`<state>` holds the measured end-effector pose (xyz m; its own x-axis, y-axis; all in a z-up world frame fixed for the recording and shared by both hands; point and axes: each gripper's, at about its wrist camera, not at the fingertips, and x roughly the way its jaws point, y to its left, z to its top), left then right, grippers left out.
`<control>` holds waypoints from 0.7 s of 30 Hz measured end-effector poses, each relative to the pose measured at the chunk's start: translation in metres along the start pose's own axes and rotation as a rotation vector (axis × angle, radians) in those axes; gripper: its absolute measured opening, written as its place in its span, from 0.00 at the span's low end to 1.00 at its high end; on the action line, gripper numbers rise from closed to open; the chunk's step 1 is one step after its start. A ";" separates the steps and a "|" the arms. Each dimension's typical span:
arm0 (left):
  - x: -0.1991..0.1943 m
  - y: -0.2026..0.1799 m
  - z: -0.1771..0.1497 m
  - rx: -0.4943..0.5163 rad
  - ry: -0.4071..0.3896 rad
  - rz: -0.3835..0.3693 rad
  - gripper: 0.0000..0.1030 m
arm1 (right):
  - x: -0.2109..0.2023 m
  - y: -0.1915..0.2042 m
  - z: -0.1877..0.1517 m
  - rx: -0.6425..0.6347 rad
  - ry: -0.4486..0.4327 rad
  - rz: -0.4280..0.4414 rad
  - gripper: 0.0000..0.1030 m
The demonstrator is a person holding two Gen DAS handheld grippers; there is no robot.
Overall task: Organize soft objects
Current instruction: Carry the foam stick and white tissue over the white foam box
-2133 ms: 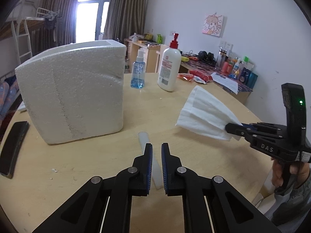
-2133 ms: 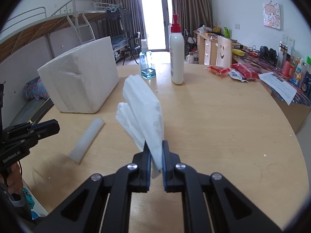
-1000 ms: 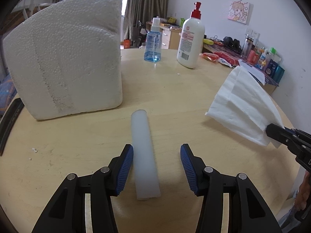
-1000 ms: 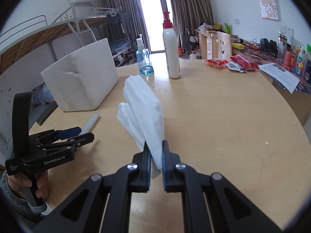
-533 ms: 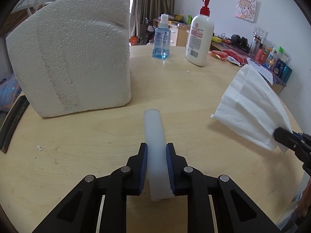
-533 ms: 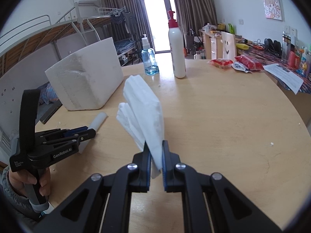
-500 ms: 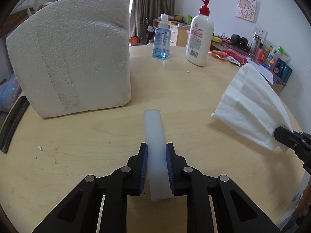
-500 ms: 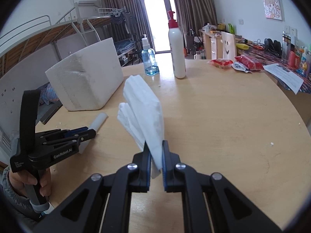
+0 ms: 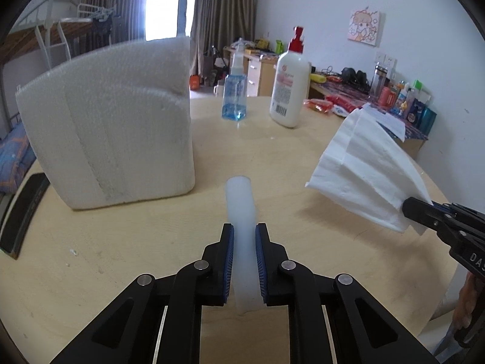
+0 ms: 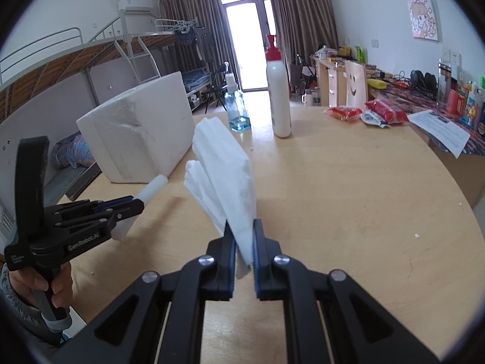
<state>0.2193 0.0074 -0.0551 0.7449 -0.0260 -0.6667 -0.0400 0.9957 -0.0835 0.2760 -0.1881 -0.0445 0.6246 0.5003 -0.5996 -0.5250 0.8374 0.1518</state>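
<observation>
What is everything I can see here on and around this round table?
foam tube: one, translucent white, clamped in the left hand-held gripper
tissues: one folded wad, white, pinched in the right hand-held gripper
polystyrene block: one, white, standing on the table
spray bottle: one, clear blue, far side
lotion pump bottle: one, white with red pump, far side
snack packets: several, red, far right edge
table: one, pale wood
left hand-held gripper: black, shut
right hand-held gripper: black, shut
</observation>
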 end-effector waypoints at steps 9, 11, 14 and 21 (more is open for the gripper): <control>-0.044 -0.005 0.007 0.057 -0.128 -0.011 0.15 | -0.019 0.012 0.007 -0.025 -0.055 -0.007 0.12; -0.052 -0.005 0.007 0.063 -0.148 -0.007 0.15 | -0.024 0.015 0.008 -0.028 -0.073 -0.008 0.12; -0.066 -0.007 0.008 0.076 -0.188 -0.006 0.15 | -0.035 0.019 0.010 -0.034 -0.106 -0.007 0.12; -0.102 -0.012 0.014 0.100 -0.284 -0.024 0.15 | -0.057 0.030 0.018 -0.059 -0.172 -0.013 0.12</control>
<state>0.1537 -0.0011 0.0243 0.9017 -0.0380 -0.4307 0.0355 0.9993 -0.0140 0.2346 -0.1879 0.0083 0.7187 0.5242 -0.4568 -0.5460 0.8323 0.0959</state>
